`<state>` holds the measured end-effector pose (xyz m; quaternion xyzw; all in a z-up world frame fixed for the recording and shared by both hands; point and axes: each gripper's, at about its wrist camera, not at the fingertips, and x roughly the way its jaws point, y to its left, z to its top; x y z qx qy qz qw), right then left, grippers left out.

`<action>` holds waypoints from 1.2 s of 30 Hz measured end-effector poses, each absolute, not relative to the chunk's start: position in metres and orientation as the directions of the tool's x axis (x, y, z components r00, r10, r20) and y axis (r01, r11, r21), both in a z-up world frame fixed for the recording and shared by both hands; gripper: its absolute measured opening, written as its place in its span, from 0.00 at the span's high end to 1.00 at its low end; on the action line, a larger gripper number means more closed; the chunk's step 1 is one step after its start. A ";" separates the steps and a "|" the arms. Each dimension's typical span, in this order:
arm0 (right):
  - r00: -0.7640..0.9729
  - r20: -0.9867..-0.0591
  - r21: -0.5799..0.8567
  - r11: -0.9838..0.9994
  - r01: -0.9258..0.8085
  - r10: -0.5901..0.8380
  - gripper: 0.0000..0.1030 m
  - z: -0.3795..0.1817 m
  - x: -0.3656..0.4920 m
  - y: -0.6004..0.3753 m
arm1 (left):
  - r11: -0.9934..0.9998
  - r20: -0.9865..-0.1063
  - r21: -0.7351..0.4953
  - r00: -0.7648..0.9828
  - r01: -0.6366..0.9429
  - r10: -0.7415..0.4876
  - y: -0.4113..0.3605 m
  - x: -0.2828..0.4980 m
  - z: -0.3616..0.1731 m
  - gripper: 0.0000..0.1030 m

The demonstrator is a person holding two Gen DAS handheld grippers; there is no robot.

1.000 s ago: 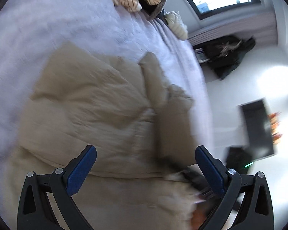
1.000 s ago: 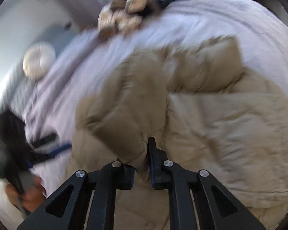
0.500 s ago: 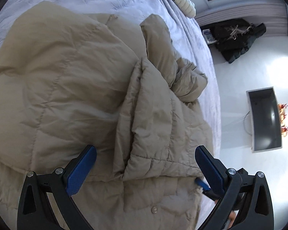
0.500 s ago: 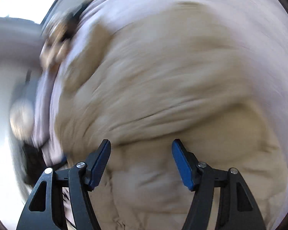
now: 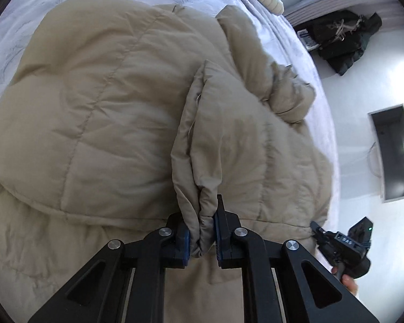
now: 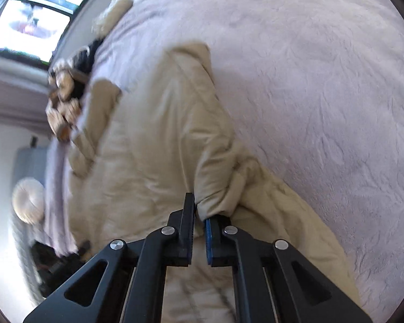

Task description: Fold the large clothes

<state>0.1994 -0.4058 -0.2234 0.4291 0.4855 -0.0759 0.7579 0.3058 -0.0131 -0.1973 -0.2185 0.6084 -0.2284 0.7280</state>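
Jacket (image 5: pixel 107 113) edge pinched, left claw (image 5: pixel 202 231)

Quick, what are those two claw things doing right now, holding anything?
Left gripper: jaws just closed, shut on a fold of the beige puffer coat.
Right gripper: jaws just closed, shut on the coat's edge.

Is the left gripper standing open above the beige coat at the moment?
No, the left gripper is pinched shut on a fold of the beige coat.
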 end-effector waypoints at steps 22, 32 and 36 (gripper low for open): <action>0.646 -0.675 0.722 0.498 0.480 0.357 0.34 -0.205 0.217 -0.496 | 0.889 -0.870 -0.402 0.210 0.218 -0.445 -0.052 0.325 -0.172 0.81; 0.650 -0.601 0.784 0.498 0.370 0.464 0.87 -0.219 0.275 -0.493 | 0.904 -0.878 -0.378 0.233 0.199 -0.418 -0.056 0.326 -0.188 0.81; 0.565 -0.753 0.626 0.633 0.456 0.338 0.88 -0.238 0.281 -0.505 | 0.904 -0.878 -0.369 0.239 0.218 -0.416 -0.066 0.325 -0.192 0.81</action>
